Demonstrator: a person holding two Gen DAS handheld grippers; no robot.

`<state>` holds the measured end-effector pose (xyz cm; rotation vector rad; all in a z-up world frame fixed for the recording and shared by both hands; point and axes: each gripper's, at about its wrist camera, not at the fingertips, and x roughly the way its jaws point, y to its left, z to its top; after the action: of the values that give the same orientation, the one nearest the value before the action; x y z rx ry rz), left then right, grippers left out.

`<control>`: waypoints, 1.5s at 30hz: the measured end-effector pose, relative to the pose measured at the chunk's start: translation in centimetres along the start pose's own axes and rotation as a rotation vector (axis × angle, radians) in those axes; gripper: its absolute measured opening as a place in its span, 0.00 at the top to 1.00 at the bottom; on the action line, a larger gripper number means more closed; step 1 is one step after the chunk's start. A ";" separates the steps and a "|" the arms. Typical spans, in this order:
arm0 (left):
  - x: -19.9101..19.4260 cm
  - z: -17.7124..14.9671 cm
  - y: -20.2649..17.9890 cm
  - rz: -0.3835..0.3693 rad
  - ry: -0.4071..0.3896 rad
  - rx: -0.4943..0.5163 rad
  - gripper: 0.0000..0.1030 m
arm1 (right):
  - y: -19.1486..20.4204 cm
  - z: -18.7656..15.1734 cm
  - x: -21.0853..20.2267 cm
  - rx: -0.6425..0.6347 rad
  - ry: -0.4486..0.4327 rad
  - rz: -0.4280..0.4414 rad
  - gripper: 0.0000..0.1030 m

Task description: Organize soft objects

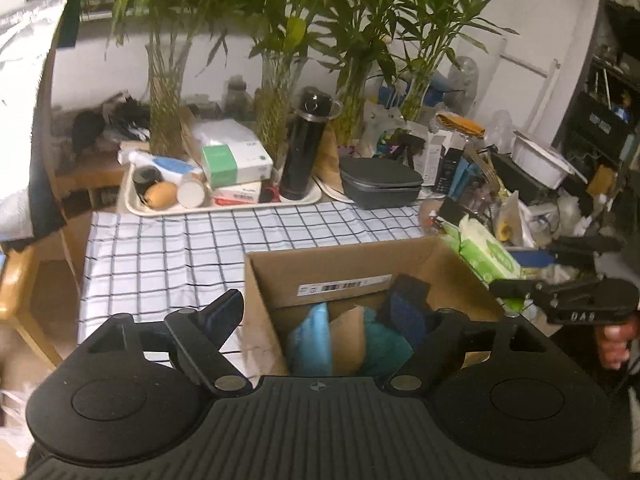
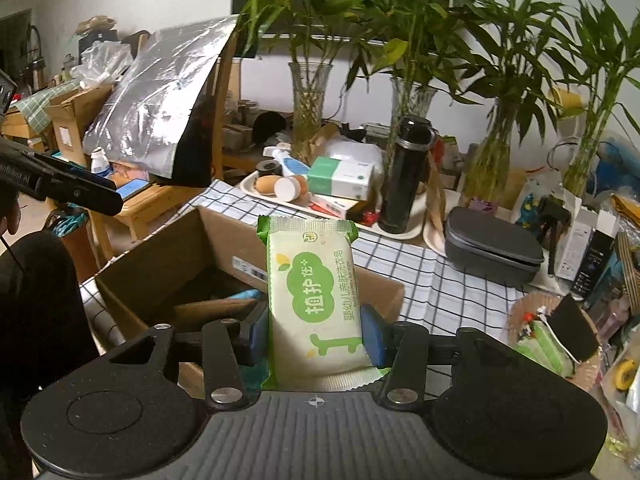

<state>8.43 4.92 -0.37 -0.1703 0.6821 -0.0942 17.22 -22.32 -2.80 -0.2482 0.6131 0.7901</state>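
Observation:
An open cardboard box (image 1: 360,268) stands on the checked tablecloth (image 1: 168,248) and holds blue and teal soft items (image 1: 312,340). My left gripper (image 1: 332,316) hangs open over the box's near side, with nothing between its fingers. In the right wrist view my right gripper (image 2: 316,332) is shut on a green-and-white soap pack (image 2: 316,296), held upright above the box (image 2: 168,252). The left wrist view also shows the right gripper (image 1: 560,272) with the same pack (image 1: 488,256) at the box's right edge.
A beige tray (image 1: 224,204) at the back carries a black flask (image 1: 304,148), a tissue box and small bottles. Glass vases with bamboo (image 1: 164,92) line the wall. A grey case (image 1: 380,184) and dense clutter fill the right. A wooden chair (image 2: 152,200) stands left.

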 end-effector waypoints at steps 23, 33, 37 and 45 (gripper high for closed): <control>-4.7 -3.7 -1.1 0.144 -0.008 0.045 0.21 | 7.1 2.4 1.8 -0.071 -0.027 -0.030 0.00; -4.3 -4.3 -3.6 0.167 0.023 0.040 0.10 | 6.9 -0.8 -1.7 0.047 -0.008 -0.156 0.00; -3.7 -4.7 -4.1 0.166 0.026 0.009 0.03 | 7.2 -2.0 -2.6 0.086 0.011 -0.191 0.00; -2.1 -5.0 -4.9 0.148 0.086 -0.022 0.00 | 7.1 -3.8 -3.0 0.198 0.102 -0.231 0.00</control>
<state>3.45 -0.24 -1.95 -0.1375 0.7797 0.0480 8.81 -20.84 -3.89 -0.1743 0.7390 0.4924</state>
